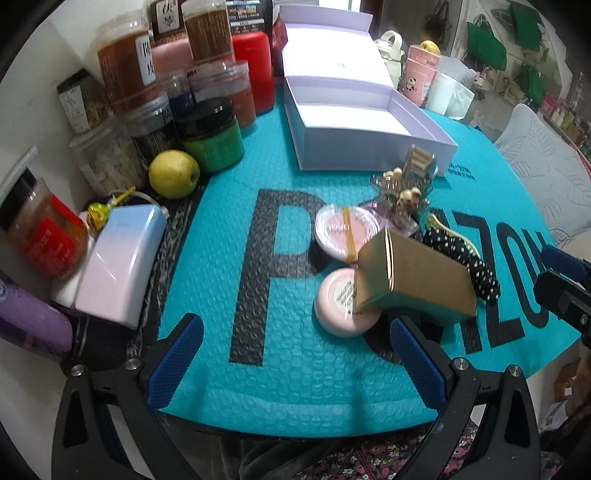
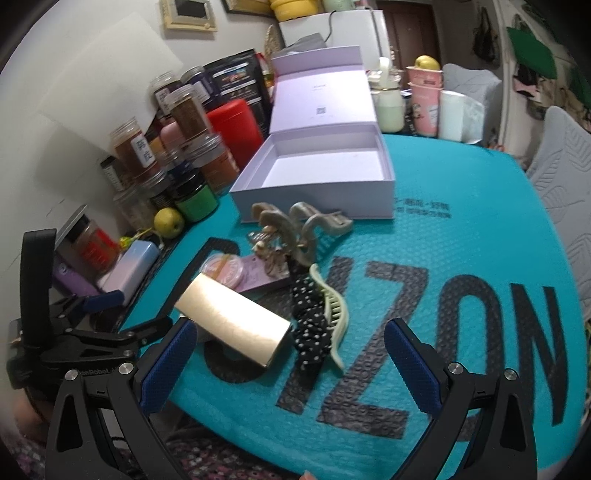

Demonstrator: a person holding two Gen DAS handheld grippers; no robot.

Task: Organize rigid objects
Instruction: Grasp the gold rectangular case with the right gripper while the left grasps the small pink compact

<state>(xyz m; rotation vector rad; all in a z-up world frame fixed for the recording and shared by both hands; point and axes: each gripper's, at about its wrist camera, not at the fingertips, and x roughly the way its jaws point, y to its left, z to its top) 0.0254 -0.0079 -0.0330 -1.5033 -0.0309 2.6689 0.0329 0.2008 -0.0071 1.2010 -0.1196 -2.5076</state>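
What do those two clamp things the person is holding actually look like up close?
Each is a black plastic frame branching into two arms with silver screw heads. The left gripper and right gripper both end in blue, ridged finger pads. White lettering is printed on the right gripper's frame, only partly readable. No cables or sleeves show.

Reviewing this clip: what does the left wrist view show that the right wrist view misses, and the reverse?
Only the left wrist view shows the pink round tin lying partly under the gold box, and the purple bottle at the near left edge.

Only the right wrist view shows the pale green hair claw full length beside the polka-dot hair tie, the beige hair claw, and the white fridge behind.

Both show the open lilac box, empty, the yellow-green apple, the jars, the teal mat, and open tongs.
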